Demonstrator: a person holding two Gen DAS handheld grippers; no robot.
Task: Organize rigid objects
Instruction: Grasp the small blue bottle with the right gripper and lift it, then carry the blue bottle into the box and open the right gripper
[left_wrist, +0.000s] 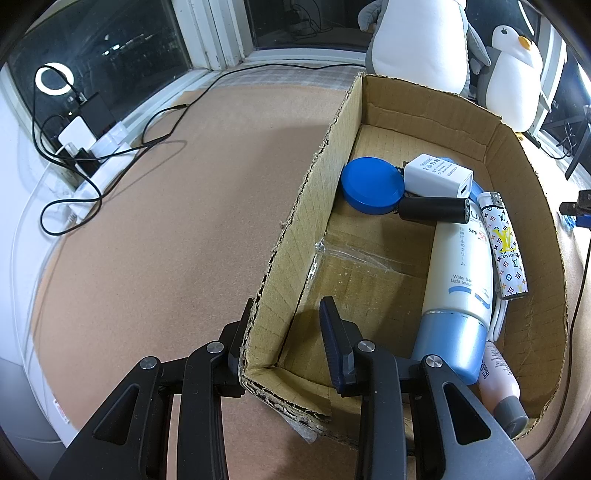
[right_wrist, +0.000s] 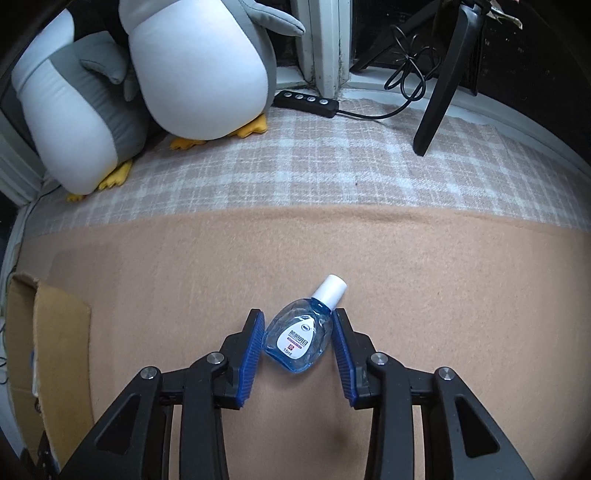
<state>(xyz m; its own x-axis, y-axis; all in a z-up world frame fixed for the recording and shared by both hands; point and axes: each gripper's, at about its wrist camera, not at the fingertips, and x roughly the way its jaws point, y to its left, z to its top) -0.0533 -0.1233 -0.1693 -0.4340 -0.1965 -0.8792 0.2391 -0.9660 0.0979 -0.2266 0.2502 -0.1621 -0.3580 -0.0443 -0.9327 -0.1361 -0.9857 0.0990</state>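
A cardboard box (left_wrist: 306, 206) lies on the tan cloth. It holds a blue round lid (left_wrist: 371, 190), a white charger (left_wrist: 437, 176), a black cylinder (left_wrist: 434, 209), a sunscreen tube (left_wrist: 458, 291), a patterned lighter (left_wrist: 504, 245) and a small pink bottle (left_wrist: 500, 380). My left gripper (left_wrist: 286, 314) is open and straddles the box's near left wall, one finger outside, one inside. A small blue eye-drop bottle (right_wrist: 299, 338) with a white cap lies on the cloth. My right gripper (right_wrist: 298, 321) is open with its fingers on either side of the bottle, close to it.
Two plush penguins (right_wrist: 195, 70) stand at the back by the window. A power strip (right_wrist: 306, 99) and a black tripod leg (right_wrist: 439, 96) sit on the checked cloth. Cables and a charger block (left_wrist: 85, 136) lie far left. The box's edge shows in the right wrist view (right_wrist: 59, 332).
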